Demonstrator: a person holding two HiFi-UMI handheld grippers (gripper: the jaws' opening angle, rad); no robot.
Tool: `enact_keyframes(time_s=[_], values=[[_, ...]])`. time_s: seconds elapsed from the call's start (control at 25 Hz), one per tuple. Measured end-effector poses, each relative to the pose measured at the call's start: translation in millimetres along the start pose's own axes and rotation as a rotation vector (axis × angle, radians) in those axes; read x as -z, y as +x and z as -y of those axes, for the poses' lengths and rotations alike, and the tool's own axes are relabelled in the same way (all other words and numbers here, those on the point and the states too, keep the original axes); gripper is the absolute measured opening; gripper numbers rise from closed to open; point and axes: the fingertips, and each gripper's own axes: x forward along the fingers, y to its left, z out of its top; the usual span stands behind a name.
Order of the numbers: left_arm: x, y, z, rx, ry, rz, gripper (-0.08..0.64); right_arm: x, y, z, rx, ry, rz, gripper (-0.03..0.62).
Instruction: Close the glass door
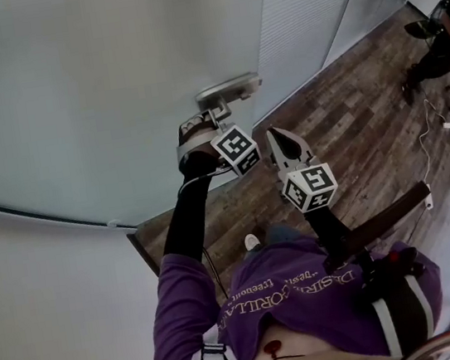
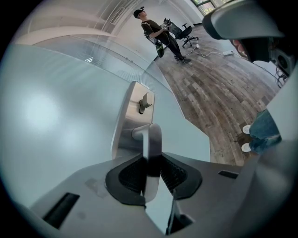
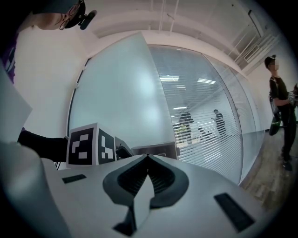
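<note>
Filling the left of the head view, the glass door [image 1: 70, 97] is showing a smooth, frosted, pale grey-blue pane. A brushed-metal lever handle [image 2: 151, 139], flat and rounded at its bend, is projecting from a tall rectangular metal plate [image 2: 126, 116] near the door's free edge, with a small thumb-turn [image 2: 145, 101] sitting above it. The left gripper [image 2: 152, 168] is pinching that lever, its ribbed black pads pressing on both flat sides. The right gripper [image 3: 148, 160] is hovering just beside the left one, its jaws pressed together and empty, pointing toward the pane. Past the door's edge, a wood-plank floor [image 2: 219, 88] is lying open, running along a striped glass partition [image 3: 209, 111]. A person [image 2: 156, 30] is standing well apart from the door, near an office chair [image 2: 186, 31].
</note>
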Motion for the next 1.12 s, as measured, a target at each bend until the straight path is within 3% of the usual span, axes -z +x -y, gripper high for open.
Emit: enact_keyframes(time_s=[0.32, 1.12], values=[[0.0, 16.1, -14.5, -0.023, -0.013, -0.001, 0.084, 3.3, 8.7, 8.5, 0.016, -0.004, -0.018, -0.003], [5.1, 50.1, -43.4, 0.016, -0.08, -0.069, 0.084, -7.6, 72.3, 32.5, -0.105, 0.015, -0.043, -0.003]])
